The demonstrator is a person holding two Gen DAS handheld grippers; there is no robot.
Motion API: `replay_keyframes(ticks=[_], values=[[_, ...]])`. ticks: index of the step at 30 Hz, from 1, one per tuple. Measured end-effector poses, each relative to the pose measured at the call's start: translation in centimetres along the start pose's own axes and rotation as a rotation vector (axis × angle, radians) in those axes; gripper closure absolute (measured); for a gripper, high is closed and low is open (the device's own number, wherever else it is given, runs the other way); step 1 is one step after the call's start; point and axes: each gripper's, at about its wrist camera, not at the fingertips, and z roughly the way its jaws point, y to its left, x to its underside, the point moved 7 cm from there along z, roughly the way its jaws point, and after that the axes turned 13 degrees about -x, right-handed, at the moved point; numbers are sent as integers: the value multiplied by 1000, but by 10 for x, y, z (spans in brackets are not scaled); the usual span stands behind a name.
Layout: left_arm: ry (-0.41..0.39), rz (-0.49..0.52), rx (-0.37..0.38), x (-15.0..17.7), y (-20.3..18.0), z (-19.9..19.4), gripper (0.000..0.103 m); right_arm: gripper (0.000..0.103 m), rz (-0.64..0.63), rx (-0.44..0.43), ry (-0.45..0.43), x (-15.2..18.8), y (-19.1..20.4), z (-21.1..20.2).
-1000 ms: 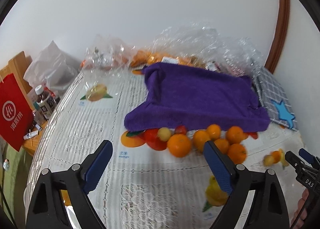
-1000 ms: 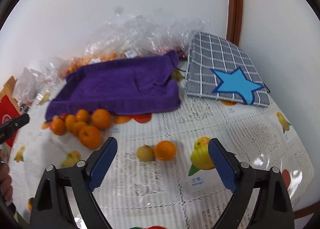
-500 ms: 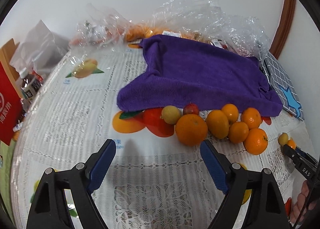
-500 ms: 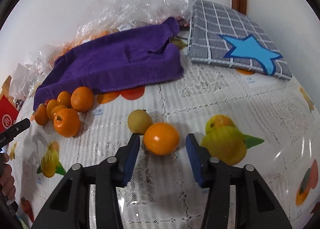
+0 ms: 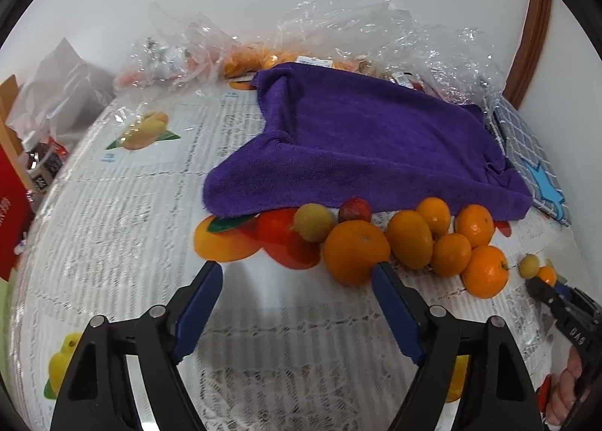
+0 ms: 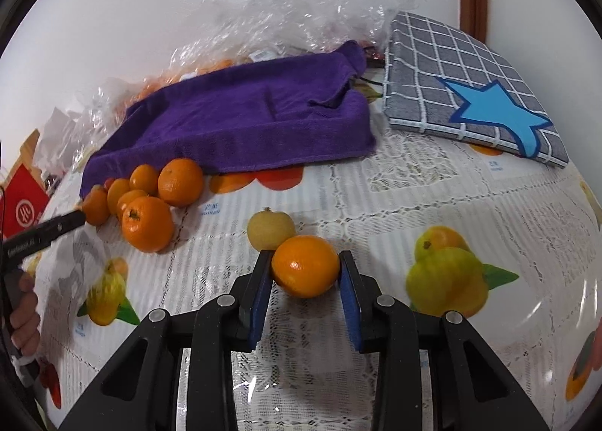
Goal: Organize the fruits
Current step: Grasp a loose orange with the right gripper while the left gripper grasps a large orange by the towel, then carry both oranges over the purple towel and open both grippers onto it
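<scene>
Looking along my left gripper [image 5: 295, 275], I see its jaws standing wide and closing, with nothing between the blue pads except bare tablecloth [image 5: 113, 228]. The right-hand pad sits just beside the largest orange [image 5: 355, 251] at the near end of a cluster of oranges [image 5: 447, 243] that lies against the front edge of the purple towel [image 5: 361, 145]. A pale yellow fruit [image 5: 313, 222] and a small red fruit [image 5: 354, 210] rest at the towel's hem, touching that cluster. Crumpled clear plastic bags [image 5: 376, 36] lie behind the towel against the wall. At the right edge of this view my right gripper [image 5: 551, 286] reaches toward a small yellowish fruit [image 5: 529, 265] and a small orange [image 5: 546, 275]. Turning to the right wrist view, my right gripper [image 6: 305, 269] has its jaws narrow and closing, with both blue pads against the sides of the small orange [image 6: 305, 266], which sits on the tablecloth [image 6: 376, 205]. The yellowish fruit [image 6: 270, 228] lies just behind it, touching it. The cluster of oranges [image 6: 150, 201] lies well to the left by the purple towel [image 6: 240, 122]. A grey checked cushion with a blue star [image 6: 462, 88] rests to the right of the towel. My left gripper [image 6: 49, 229] shows at the left edge, its tip beside the cluster.
</scene>
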Motion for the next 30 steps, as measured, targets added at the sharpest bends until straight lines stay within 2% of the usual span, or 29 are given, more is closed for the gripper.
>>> replay_keyframes(ticks=[4,9,11,12,13,14,24,30], values=[[4,9,57,-2,-11,2,30,68,-11,3,3,0,0,0],[-1,35,50,-2,-26,10,35,68,-24,11,10,-1,1,1],[-15,39,50,-3,-29,9,49,67,-37,20,15,0,3,2],[-16,41,59,-3,-30,9,53,67,-41,21,16,0,3,2],[-13,40,83,-2,-31,9,61,66,-41,19,16,0,3,2],[-12,30,107,-2,-32,8,64,66,-38,14,14,0,3,2],[-63,-40,155,-2,-23,-6,64,68,-22,-43,-34,0,3,-9],[-96,-84,165,-6,-13,-12,64,68,-11,-43,-56,0,3,-19]])
